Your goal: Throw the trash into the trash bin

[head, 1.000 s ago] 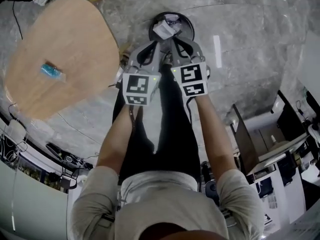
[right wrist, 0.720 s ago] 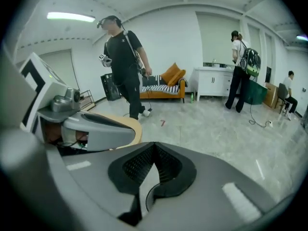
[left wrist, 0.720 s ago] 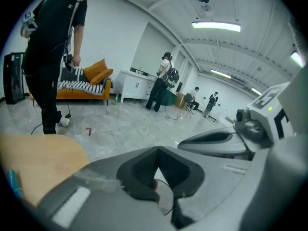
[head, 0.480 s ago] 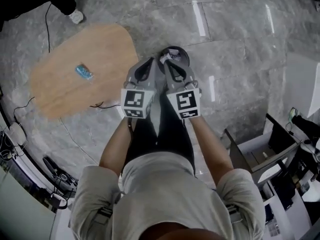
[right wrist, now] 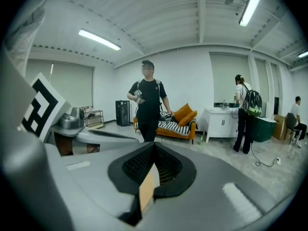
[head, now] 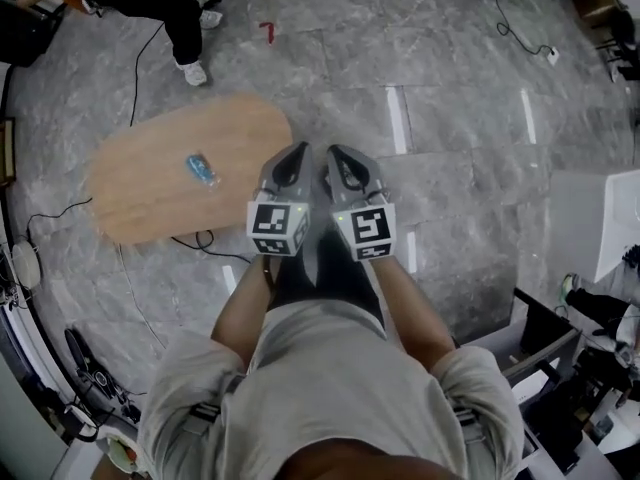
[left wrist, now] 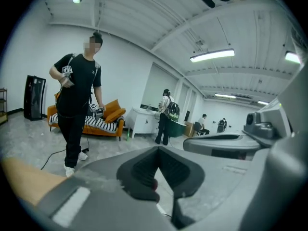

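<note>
1. Left tongs (left wrist: 156, 149) are clenched tight, with nothing in them.
2. Right tongs (right wrist: 154, 147) are clenched too. A tan sliver (right wrist: 147, 189) shows in the gap behind the tips, can't tell what it is.
3. Both are held side by side in front of the person.
4. Blue trash (head: 201, 169) lies on the oval wooden worktop (head: 150, 208), left of the tongs and well apart.
5. Grey stone floor (head: 450, 118) all round, and a bystander (right wrist: 148, 100) stands near an orange sofa (right wrist: 182, 121).
</note>
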The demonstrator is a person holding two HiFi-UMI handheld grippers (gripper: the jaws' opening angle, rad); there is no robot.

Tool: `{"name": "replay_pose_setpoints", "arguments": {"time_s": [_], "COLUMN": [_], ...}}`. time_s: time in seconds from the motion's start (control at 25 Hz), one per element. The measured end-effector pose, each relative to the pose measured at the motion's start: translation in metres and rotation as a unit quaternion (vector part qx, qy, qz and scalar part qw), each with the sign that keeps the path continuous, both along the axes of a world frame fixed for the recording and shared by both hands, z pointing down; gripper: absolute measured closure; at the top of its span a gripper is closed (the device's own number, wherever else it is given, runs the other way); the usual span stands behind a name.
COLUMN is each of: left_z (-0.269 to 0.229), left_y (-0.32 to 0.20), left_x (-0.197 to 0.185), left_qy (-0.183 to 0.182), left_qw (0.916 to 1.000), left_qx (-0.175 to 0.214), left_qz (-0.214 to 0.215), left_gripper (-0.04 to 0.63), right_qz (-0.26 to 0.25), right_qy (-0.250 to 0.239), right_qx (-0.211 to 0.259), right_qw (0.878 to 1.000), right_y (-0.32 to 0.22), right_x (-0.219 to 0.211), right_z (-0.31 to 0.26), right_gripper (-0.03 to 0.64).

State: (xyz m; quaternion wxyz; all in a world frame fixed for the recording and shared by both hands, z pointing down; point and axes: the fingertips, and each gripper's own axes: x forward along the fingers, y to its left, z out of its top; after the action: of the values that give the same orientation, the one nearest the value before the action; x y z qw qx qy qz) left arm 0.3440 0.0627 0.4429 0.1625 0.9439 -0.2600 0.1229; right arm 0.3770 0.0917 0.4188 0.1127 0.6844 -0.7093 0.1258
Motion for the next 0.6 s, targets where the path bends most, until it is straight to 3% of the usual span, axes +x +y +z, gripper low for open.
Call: {"name": "replay_pose_setpoints", "arguments": {"time_s": [0.36, 0.6], "left_z": [-0.116, -0.144], "left_y": [-0.011, -0.016], "left_x": [-0.037, -0.048], "left_qy": [0.071, 0.089], "left_qw": [0.9933, 0.9885], "left_qx": [0.081, 0.11], "left_qz": [-0.043, -0.054], "left_gripper": [0.577, 0.577], "right_qz": [-0.02, -0.039], "right_qy": [0.02, 0.03], "right_qx": [0.105, 0.14], "right_qw": [0.994, 0.989], "right_y": [-0.007, -0.019], "right_x": [-0.03, -0.049], "right_z": [-0.116, -0.145], "right_gripper": [0.609, 0.609]}}
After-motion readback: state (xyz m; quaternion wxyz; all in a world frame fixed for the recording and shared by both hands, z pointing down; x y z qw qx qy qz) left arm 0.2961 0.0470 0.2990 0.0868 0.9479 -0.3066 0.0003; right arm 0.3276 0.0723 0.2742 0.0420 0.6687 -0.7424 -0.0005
